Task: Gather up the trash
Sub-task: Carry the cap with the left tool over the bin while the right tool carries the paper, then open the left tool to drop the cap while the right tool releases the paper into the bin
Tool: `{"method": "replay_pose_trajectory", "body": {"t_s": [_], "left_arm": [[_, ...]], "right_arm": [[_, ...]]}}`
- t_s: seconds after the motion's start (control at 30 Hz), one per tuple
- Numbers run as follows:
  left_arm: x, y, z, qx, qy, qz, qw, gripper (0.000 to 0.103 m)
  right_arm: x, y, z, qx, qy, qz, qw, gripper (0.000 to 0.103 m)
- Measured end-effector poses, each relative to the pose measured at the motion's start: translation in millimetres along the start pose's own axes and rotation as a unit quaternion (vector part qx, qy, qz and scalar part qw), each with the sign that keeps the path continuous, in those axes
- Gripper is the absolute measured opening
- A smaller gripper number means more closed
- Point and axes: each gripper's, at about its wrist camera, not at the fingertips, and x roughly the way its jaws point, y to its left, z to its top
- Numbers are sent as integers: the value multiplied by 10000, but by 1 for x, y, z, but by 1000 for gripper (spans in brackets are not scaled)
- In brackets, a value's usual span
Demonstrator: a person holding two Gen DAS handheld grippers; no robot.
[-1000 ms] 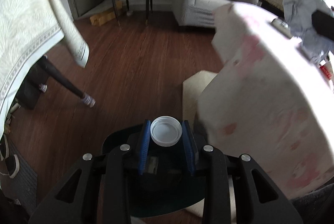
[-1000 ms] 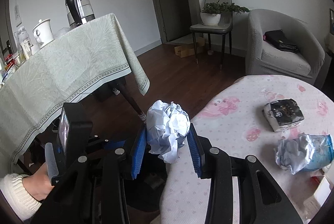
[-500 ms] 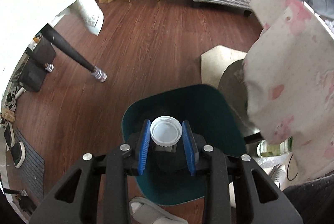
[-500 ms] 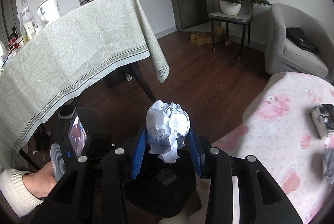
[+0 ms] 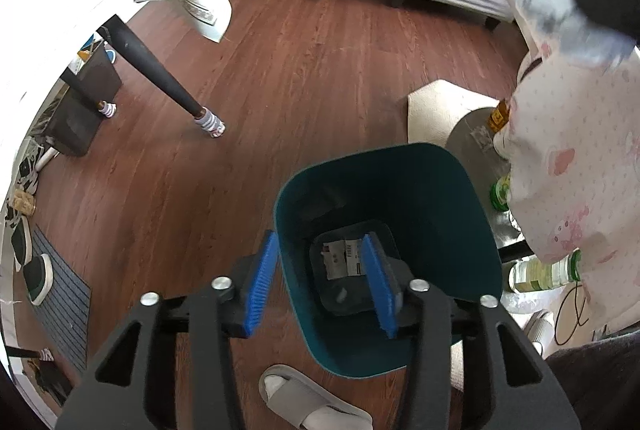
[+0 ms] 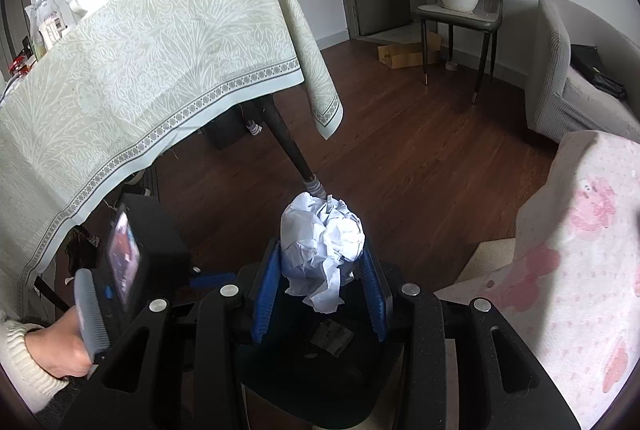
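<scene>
Wooden floor (image 5: 320, 61) runs between a green-clothed counter (image 6: 140, 69) and a pink-clothed counter (image 6: 580, 270). On it stands a teal bin (image 5: 472, 230), mouth up, beside a slipper (image 5: 304, 402). Left claw (image 5: 320, 282) gapes empty over the bin, holding perhaps a wrapper (image 5: 342, 258). Right claw (image 6: 322, 290) pinches a paper wad (image 6: 324, 242) above it.

Left gripper (image 5: 318, 280) jaws now spread over teal bin (image 5: 460, 189), bottle cap gone from between them

Two cameras, both up close over the bin

Left looks down into the bin (image 5: 472, 213); right looks across it (image 6: 320, 382). Both show the floor (image 5: 280, 69).
</scene>
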Motion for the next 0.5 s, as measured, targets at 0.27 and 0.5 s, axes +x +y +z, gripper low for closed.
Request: {"method": "replay_pose_trajectory", "body": {"t_s": [0.27,0.5], "left_arm": [[-26,18,2,-254,-408,-149,9987,68],[-53,28,8,-477,-789,-290,9953,78]], "right_arm": [[39,3,-12,58,543,4,9985,40],[73,6,-28,96,1094,17,9939,40]]}}
